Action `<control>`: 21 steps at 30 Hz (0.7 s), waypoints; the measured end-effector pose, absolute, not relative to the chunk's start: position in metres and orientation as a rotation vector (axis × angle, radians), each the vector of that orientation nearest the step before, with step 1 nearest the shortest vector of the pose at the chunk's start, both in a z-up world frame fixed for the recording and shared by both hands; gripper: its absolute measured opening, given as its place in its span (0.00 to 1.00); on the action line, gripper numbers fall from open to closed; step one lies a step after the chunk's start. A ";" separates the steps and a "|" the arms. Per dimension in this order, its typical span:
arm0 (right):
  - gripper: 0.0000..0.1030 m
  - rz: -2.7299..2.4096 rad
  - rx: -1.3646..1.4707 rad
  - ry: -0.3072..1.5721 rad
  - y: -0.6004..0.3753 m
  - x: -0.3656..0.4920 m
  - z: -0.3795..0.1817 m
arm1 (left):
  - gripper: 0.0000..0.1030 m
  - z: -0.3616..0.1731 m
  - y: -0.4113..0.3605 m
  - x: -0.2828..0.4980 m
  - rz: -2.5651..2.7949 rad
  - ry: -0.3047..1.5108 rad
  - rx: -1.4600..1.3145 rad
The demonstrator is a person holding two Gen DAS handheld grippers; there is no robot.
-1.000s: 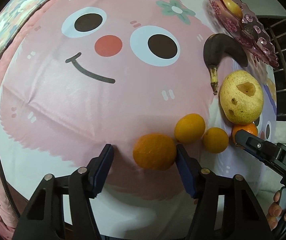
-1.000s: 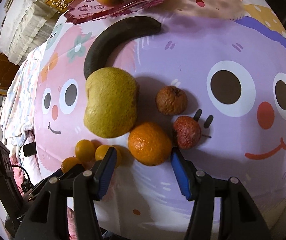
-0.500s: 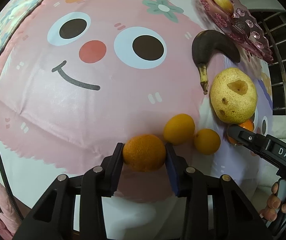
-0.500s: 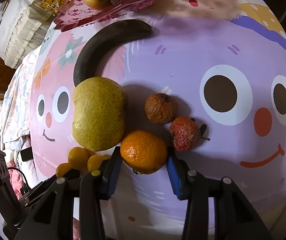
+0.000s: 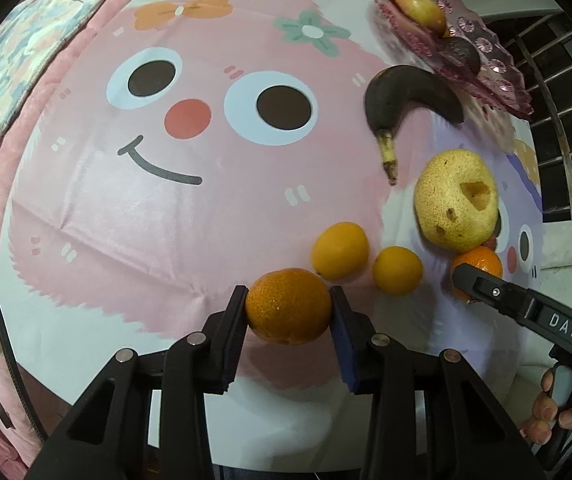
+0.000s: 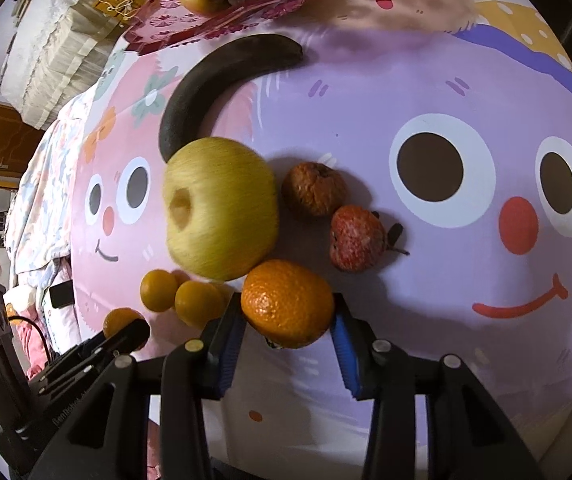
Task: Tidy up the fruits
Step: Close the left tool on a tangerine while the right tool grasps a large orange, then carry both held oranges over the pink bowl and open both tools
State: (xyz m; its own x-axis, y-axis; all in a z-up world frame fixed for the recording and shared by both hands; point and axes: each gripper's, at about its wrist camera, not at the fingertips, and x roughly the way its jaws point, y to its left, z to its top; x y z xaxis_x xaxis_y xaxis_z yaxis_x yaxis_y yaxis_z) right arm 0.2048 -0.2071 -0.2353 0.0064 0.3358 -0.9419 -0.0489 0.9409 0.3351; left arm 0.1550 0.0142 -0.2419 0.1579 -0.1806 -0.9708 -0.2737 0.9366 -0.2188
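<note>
The left gripper (image 5: 289, 307) is pinching an orange (image 5: 288, 305) over the cloth (image 5: 134, 216). The right gripper (image 6: 288, 310) is squeezing a tangerine (image 6: 287, 303), hiding its sides. The black banana (image 6: 222, 80) is lying curved, its stem tucked behind the blurry pear (image 6: 220, 209).

Surface: a bed covered by a cartoon-face sheet (image 5: 134, 216), pink face beside a purple one.
Far edge: pink patterned tray (image 6: 214, 28).
Near tray: blackened banana (image 5: 402, 96).
Middle: large yellow fruit (image 5: 456, 200), just beside two small yellow-orange fruits (image 5: 340, 250).
Purple face: shrivelled brown fruit (image 6: 314, 188), touching a red fruit (image 6: 356, 238).
</note>
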 end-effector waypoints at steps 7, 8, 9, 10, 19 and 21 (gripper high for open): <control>0.40 0.379 0.187 1.469 -0.215 0.194 -0.213 | 0.37 -0.204 -0.001 0.156 0.044 1.360 -0.345; 0.40 0.385 0.184 1.460 -0.215 0.193 -0.209 | 0.37 -0.194 -0.005 0.157 0.034 1.346 -0.337; 0.40 0.396 0.178 1.442 -0.217 0.192 -0.204 | 0.37 -0.187 -0.008 0.158 0.026 1.333 -0.331; 0.41 0.404 0.173 1.429 -0.217 0.191 -0.199 | 0.37 -0.182 -0.008 0.158 0.021 1.326 -0.325; 0.41 0.429 0.140 1.283 -0.227 0.196 -0.155 | 0.37 -0.127 -0.025 0.177 -0.043 1.250 -0.237; 0.41 0.426 0.120 1.241 -0.227 0.199 -0.144 | 0.37 -0.117 -0.028 0.184 -0.056 1.232 -0.220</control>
